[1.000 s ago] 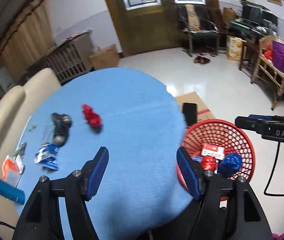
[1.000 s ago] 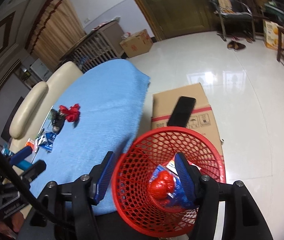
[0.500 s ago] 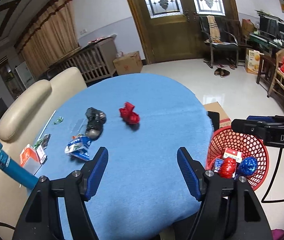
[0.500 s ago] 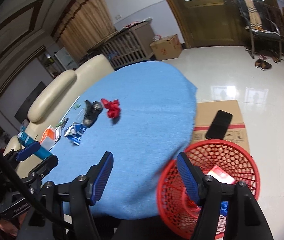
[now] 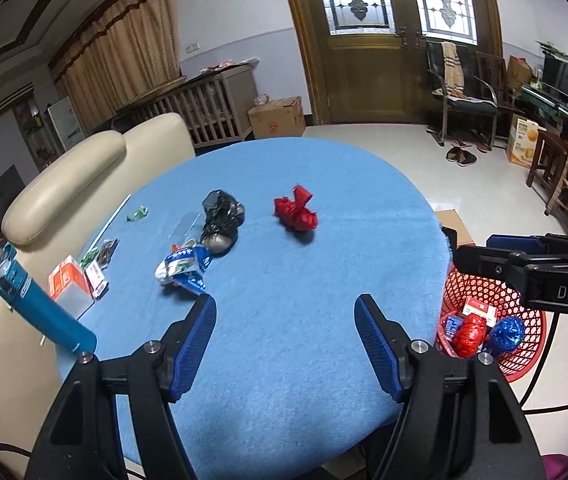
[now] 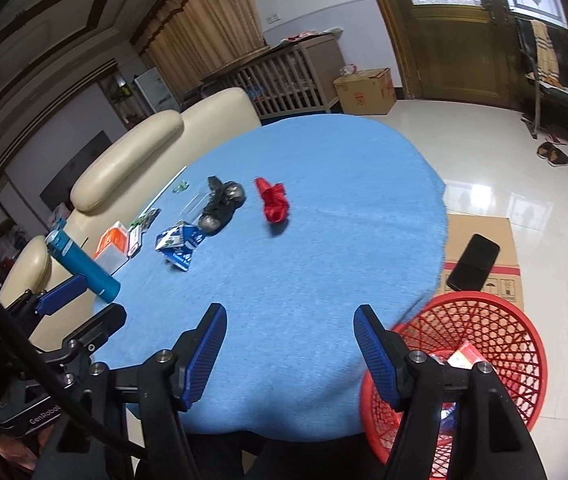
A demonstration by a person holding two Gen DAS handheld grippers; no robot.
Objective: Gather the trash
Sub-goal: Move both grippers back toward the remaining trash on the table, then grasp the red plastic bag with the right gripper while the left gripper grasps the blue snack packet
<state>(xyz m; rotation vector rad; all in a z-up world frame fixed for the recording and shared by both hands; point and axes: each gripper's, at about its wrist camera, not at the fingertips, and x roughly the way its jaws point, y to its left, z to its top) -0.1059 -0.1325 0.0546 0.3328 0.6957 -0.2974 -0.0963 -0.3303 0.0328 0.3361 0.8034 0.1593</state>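
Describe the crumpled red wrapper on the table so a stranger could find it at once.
Start at the round table under its blue cloth. Near its middle lies a row of litter; the crumpled red foil wrapper is the piece nearest the red mesh basket, right of the black wad, and the only red one.

A plain sky-blue cloth [image 5: 284, 320] covers the table, and on it lie a bright red crumpled wrapper [image 5: 296, 215], a black shiny bag [image 5: 219, 222] and a blue-and-white printed carton [image 5: 183, 267]. The basket [image 6: 496, 324] is red open mesh, with a red foil ball [image 5: 470, 334] and a metallic blue one [image 5: 504, 334] inside. The bottle [image 5: 39, 308] is teal, and both grippers have black frames with royal-blue ribbed pads [image 5: 193, 346].
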